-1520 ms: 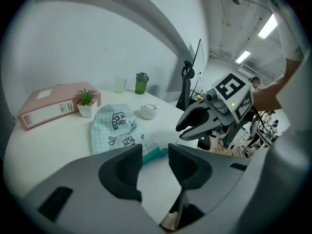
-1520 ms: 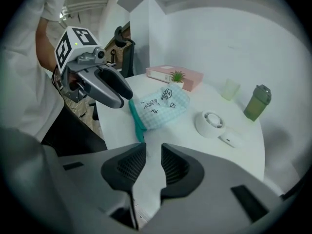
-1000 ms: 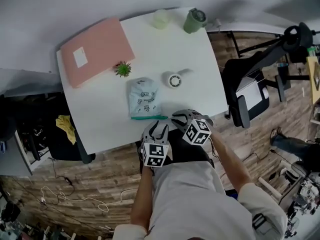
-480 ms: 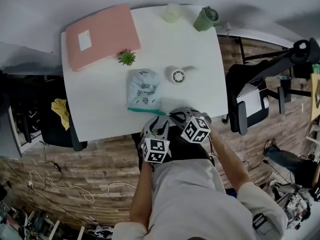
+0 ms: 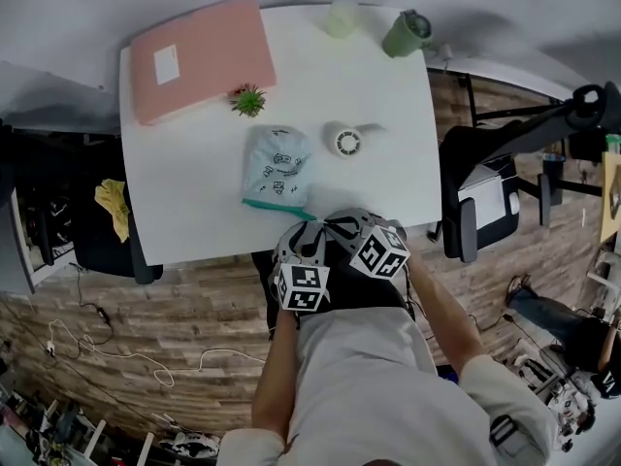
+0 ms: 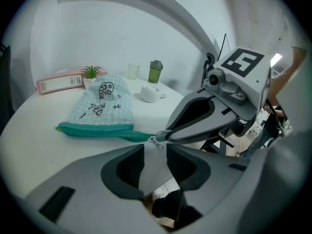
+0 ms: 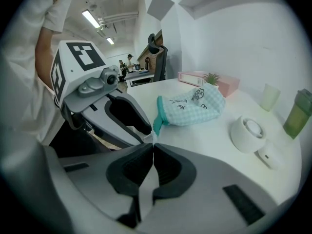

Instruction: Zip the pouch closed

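A pale blue checked pouch (image 5: 277,166) with a teal zipper (image 6: 97,129) lies flat on the white table (image 5: 184,192), its zipper side toward the near edge. The zipper's tail runs off the pouch's right corner to a metal slider (image 6: 158,141). My right gripper (image 7: 152,144) is shut on that zipper end, as the left gripper view shows at the right gripper's fingertips (image 6: 168,133). My left gripper (image 6: 155,149) sits just short of the slider at the table's edge. Its jaws are closing with a gap still between them and nothing in it.
Behind the pouch stand a small potted plant (image 5: 248,98), a pink folder (image 5: 199,56), a white round device (image 5: 344,141), a pale cup (image 5: 340,17) and a green tumbler (image 5: 406,32). A black office chair (image 5: 485,178) stands right of the table.
The head view has shifted a little. Both grippers stay together at the pouch's near right corner, and the pouch has not visibly moved on the table.
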A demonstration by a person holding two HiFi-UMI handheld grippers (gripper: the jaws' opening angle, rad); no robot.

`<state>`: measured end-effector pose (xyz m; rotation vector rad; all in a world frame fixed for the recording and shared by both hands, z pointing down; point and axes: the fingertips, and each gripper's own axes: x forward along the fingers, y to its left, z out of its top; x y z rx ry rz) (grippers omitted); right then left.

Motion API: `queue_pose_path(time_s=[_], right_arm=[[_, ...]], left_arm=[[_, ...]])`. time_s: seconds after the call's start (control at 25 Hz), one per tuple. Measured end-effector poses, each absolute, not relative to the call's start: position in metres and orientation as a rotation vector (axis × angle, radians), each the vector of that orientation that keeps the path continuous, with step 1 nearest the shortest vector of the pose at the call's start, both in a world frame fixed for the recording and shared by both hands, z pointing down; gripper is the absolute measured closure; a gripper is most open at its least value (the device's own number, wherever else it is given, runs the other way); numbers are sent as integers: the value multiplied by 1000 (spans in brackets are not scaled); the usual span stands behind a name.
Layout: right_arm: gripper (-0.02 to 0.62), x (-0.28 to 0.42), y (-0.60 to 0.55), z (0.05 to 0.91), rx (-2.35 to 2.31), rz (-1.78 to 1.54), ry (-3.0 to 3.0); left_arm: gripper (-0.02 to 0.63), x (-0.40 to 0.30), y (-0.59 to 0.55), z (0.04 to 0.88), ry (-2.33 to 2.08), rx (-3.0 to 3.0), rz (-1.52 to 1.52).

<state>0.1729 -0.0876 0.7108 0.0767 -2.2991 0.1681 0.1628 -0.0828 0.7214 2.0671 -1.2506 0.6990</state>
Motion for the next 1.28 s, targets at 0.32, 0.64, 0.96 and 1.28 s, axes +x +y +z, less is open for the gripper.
queue_pose_path(time_s=[0.32, 0.64, 0.96, 1.28], right_arm=[[591, 172, -86, 709, 96, 177, -2306], [592, 172, -87, 709, 124, 191, -2307], [594, 177, -92, 713, 198, 264, -2287], [594, 182, -96, 714, 246, 278, -2257]], left_arm=[[582, 162, -86, 720, -1262, 2079, 698], [607, 158, -88, 722, -1229, 2085, 682], [611, 155, -86, 720, -1159, 2136, 736], [611, 151, -87, 717, -1146, 2150, 766]])
